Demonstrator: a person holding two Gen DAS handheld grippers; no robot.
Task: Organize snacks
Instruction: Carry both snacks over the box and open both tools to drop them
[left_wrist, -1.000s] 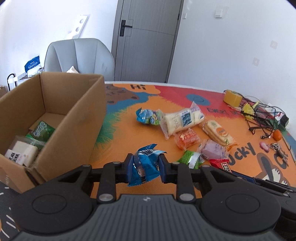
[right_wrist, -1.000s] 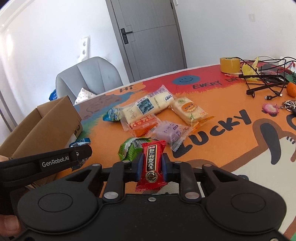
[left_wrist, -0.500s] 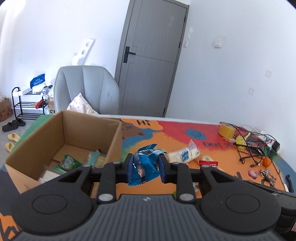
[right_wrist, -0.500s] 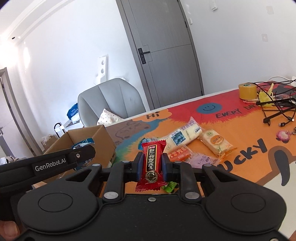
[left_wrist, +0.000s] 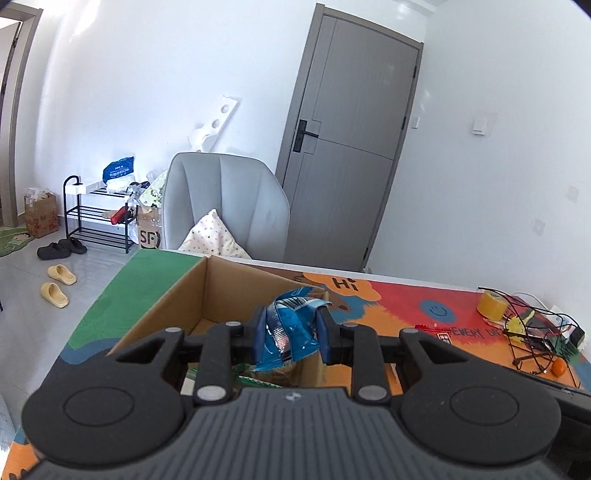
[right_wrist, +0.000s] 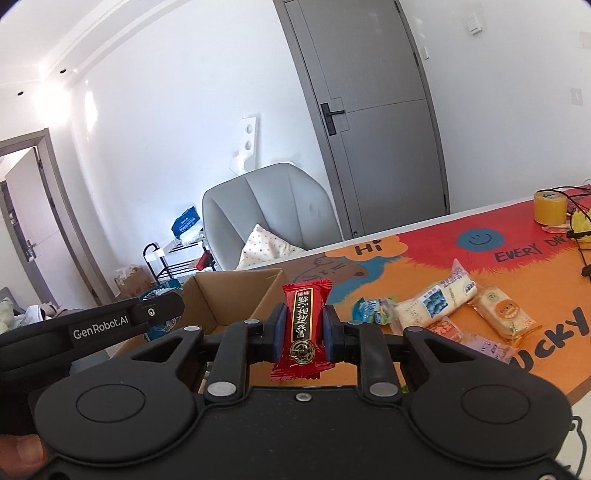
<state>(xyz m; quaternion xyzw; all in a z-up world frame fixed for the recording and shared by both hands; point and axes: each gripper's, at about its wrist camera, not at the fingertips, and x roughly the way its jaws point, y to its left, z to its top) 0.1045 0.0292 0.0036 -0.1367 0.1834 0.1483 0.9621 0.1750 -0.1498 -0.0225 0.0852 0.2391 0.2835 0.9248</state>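
cardboard box (left_wrist: 221, 291) open-topped, clear above; left gripper (right_wrist: 110, 325) beside its wall.

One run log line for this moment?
left tongs: blue packet | right tongs: red candy | cardboard box: ahead

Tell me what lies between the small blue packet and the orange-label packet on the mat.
In the right wrist view, the long white packet lies between the small blue packet and the orange-label packet.

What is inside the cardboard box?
Through the left gripper, the box shows green and pale wrappers on its floor. The gripper and its blue packet hide the rest, so no count is possible.
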